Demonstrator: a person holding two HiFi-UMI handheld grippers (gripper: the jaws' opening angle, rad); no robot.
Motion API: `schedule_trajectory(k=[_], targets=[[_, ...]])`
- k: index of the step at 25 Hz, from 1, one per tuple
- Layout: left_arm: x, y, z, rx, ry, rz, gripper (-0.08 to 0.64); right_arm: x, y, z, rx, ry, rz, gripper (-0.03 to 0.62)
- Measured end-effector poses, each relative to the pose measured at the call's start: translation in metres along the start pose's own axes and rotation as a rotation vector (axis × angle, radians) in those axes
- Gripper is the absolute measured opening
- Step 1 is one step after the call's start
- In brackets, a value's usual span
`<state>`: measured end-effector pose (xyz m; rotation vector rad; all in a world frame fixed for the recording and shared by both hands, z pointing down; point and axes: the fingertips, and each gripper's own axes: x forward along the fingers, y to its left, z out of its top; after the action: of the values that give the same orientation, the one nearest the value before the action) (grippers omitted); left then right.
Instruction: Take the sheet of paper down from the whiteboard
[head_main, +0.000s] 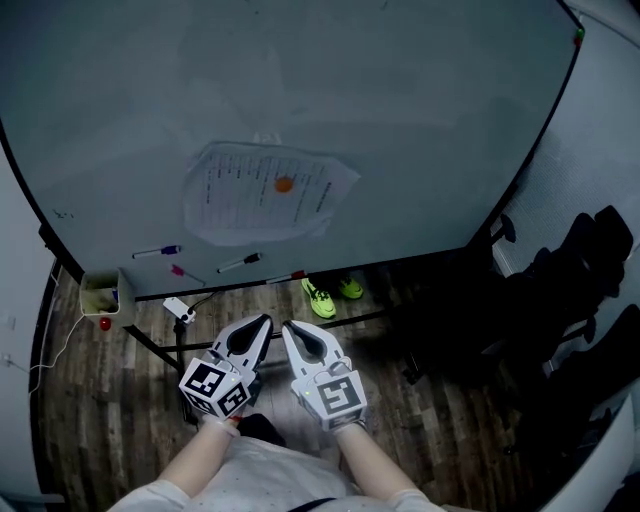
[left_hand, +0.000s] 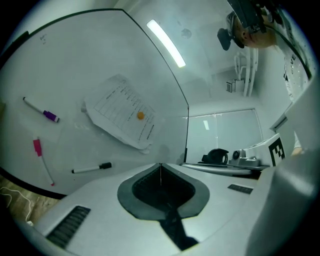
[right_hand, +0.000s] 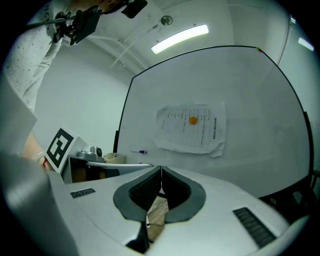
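Fingers shut and empty on both the left gripper (head_main: 266, 320) and the right gripper (head_main: 288, 326), we hold them side by side, well short of the whiteboard (head_main: 420, 110). The paper (head_main: 262, 195) hangs there under an orange magnet (head_main: 284, 184). If we tug the paper with the magnet on, it may tear, or the magnet may fall.

No words to read

The sheet of paper (head_main: 240, 195) on the whiteboard (head_main: 400, 100) has rows of print, too small and blurry to read. The marker cubes (head_main: 217, 387) show only black-and-white squares.
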<state>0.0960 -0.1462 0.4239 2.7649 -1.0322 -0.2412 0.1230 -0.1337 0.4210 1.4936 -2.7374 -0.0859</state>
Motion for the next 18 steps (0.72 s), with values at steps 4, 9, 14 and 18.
schedule_trajectory(k=[4, 9, 14, 18], targets=[[-0.002, 0.017, 0.001, 0.003, -0.004, 0.041, 0.015, 0.016, 0.004, -0.002, -0.007, 0.004, 0.045, 0.020], [0.002, 0.037, 0.006, 0.019, -0.005, 0.061, 0.015, 0.036, -0.001, -0.002, -0.023, 0.002, 0.066, 0.020], [0.015, 0.062, 0.021, 0.014, -0.022, 0.082, 0.017, 0.059, -0.013, -0.001, -0.022, 0.008, 0.072, 0.020], [0.029, 0.080, 0.030, -0.003, -0.041, 0.078, 0.135, 0.077, -0.022, 0.000, -0.043, 0.000, 0.080, 0.020]])
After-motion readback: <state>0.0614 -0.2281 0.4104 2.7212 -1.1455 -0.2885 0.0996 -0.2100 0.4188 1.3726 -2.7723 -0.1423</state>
